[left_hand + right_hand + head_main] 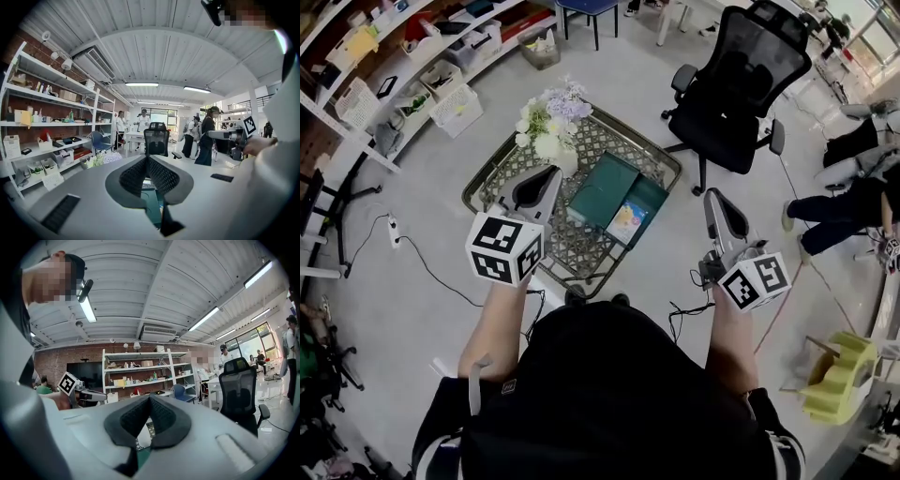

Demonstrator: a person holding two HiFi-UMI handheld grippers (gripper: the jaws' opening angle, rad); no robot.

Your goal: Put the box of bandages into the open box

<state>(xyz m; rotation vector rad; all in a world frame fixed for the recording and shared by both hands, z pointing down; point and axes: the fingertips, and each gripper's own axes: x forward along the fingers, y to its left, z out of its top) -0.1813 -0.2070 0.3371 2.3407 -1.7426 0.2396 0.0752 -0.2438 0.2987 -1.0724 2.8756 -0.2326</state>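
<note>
On the metal lattice table (492, 173) lies a dark green open box in two halves, the larger half (602, 186) at the left. A small colourful box of bandages (627, 221) rests on the right half (645, 197), at its near edge. My left gripper (547, 175) hovers over the table's left part, just left of the green box, shut and empty. My right gripper (712, 197) hangs off the table's right edge, also shut with nothing in it. In the left gripper view the shut left gripper (148, 159) points over the green box (153, 208). The right gripper view shows my right gripper (149, 399) with its pads met.
A bunch of white and lilac flowers (551, 122) lies on the table's far corner. A black office chair (741, 84) stands beyond at the right. Shelving with bins (412, 66) lines the left. Cables (422, 258) trail on the floor, and a seated person's legs (839, 206) are at the right.
</note>
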